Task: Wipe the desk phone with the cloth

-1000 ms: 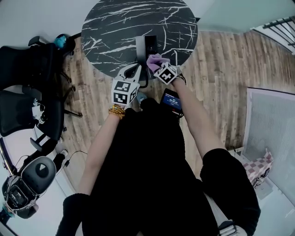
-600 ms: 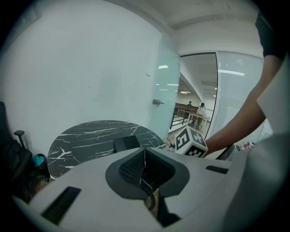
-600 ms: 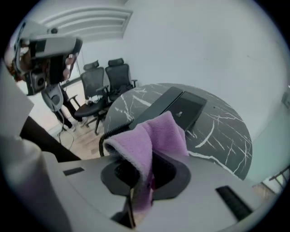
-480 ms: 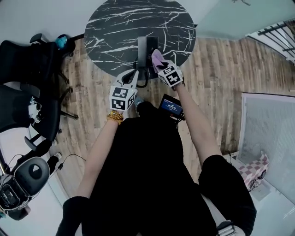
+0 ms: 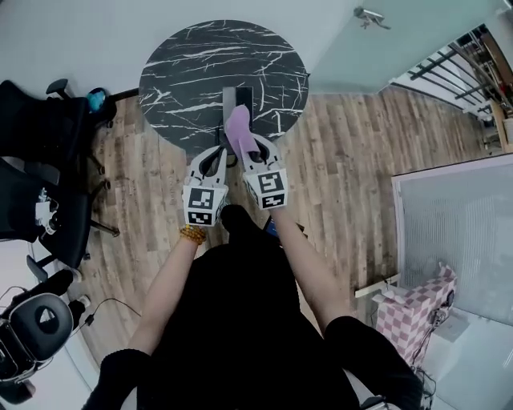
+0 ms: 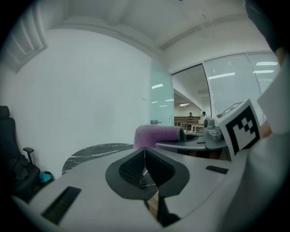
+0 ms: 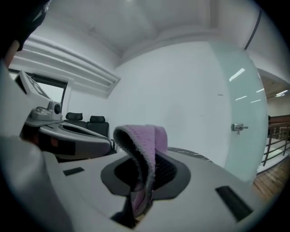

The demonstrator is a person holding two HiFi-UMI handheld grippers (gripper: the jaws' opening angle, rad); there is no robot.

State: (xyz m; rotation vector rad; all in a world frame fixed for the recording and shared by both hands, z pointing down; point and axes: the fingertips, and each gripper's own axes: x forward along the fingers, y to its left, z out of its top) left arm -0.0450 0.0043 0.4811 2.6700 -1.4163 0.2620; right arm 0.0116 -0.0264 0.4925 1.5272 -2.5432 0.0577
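Purple cloth (image 5: 238, 128) is clamped in the closed jaws of the right gripper (image 5: 250, 148), which has drawn back from the desk phone (image 5: 239, 98) since a second ago. Left gripper (image 5: 215, 158) jaws are closed and empty. The phone sits near the marble tabletop's (image 5: 184, 72) front edge. Wiping appears paused or finished.

Round table (image 5: 184, 72): black marble top with white veins, set against a white wall (image 5: 80, 32)
Plank floor (image 5: 345, 160): brown wood
Office chairs (image 5: 40, 144): black, at the left, near the table; a small teal thing (image 5: 96, 99) beside the upper one
Cable (image 5: 112, 304): thin, on the floor, lower left
Frosted panel (image 5: 457, 232): pale, at the right
Pink-and-white checked box (image 5: 417, 308): at the panel's lower edge
Stair railing (image 5: 441, 68): dark, upper right
Door handle (image 5: 370, 14): metal, on a pale green glass wall (image 5: 345, 56)
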